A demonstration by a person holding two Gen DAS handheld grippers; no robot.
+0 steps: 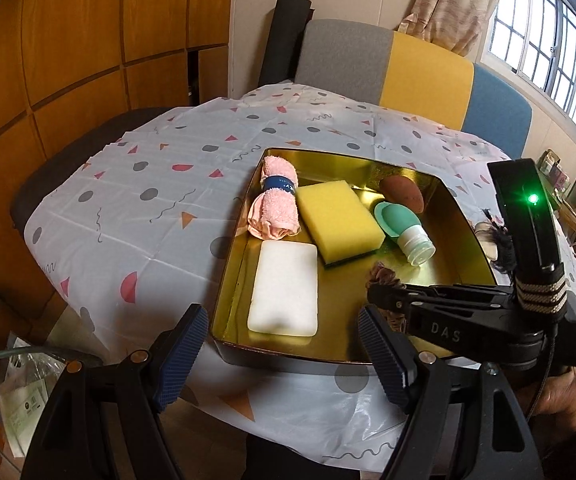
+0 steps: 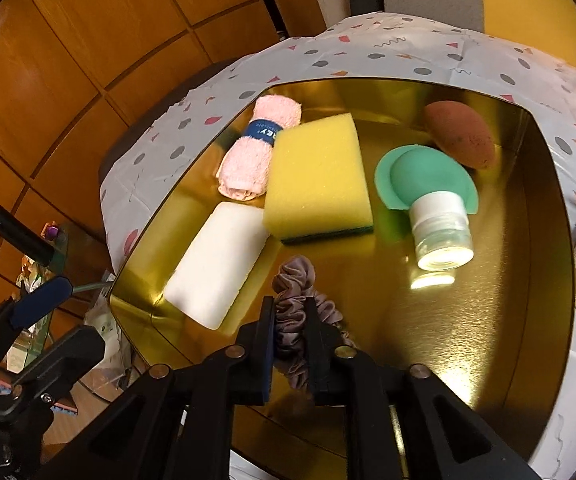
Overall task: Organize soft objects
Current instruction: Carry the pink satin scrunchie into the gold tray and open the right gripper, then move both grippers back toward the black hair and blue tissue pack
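Clamped on a mauve scrunchie [image 2: 296, 312]: right gripper [image 2: 291, 344], jaws nearly together, fabric bunched between the pads and spilling out above and below. Held low over the near part of a gold tray [image 2: 488, 320], just past the near rim; whether the scrunchie touches the tray floor, cannot tell. Seen from the left wrist as a black tool [image 1: 380, 292] reaching in across the tray's near right corner, scrunchie [image 1: 384, 276] at its tip.

Spread wide apart with nothing between them: left gripper [image 1: 279, 352], blue pads hanging over the tray's near rim [image 1: 288, 360], clear of everything inside.

Inside the tray, 5 more things:
- white pad [image 2: 215, 268], flat at the near left, just left of the scrunchie.
- yellow sponge [image 2: 316, 176], centre, its near left corner overlapping the pad's far end, dark scouring layer underneath.
- pink towel [image 2: 247, 152], rolled, blue band around it, at the far left corner, touching the sponge's left side.
- teal bottle [image 2: 428, 184], lying on its side right of the sponge, clear cap pointing toward the near edge.
- brown puff [image 2: 460, 136], egg-shaped, at the far right, touching the bottle's teal end.

Under the tray, a white cloth [image 1: 147, 184] printed with grey dots and pink triangles, covering the table. Beyond the far edge, a chair [image 1: 420, 76] in grey, yellow and blue.
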